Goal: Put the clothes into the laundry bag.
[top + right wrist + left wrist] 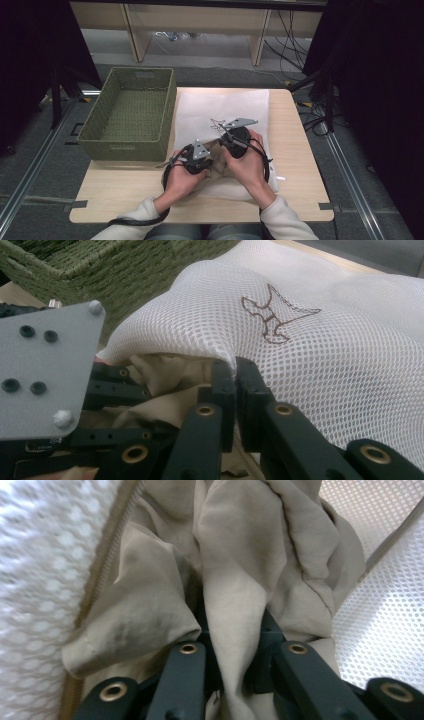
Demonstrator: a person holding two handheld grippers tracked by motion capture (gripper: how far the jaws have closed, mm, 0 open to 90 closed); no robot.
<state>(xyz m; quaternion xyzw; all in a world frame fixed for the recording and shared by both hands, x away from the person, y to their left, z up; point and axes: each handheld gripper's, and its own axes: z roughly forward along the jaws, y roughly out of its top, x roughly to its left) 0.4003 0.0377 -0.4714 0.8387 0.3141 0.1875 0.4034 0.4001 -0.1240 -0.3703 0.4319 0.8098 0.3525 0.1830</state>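
Two grippers work at the white mesh laundry bag (225, 107) lying on the table (295, 165) beside the green wicker basket (131, 112). Right gripper (235, 371) pinches the bag's opening edge; left gripper (232, 635) sits narrowly around beige cloth (240, 555) inside the bag, grip unclear.

Your right tool (235, 371) has its jaws pinched tight on the edge of the white mesh bag (320, 355). Beige cloth (165, 390) bulges under that edge, your left tool (107, 390) sits just beside it, and the green basket (115, 265) lies behind it.
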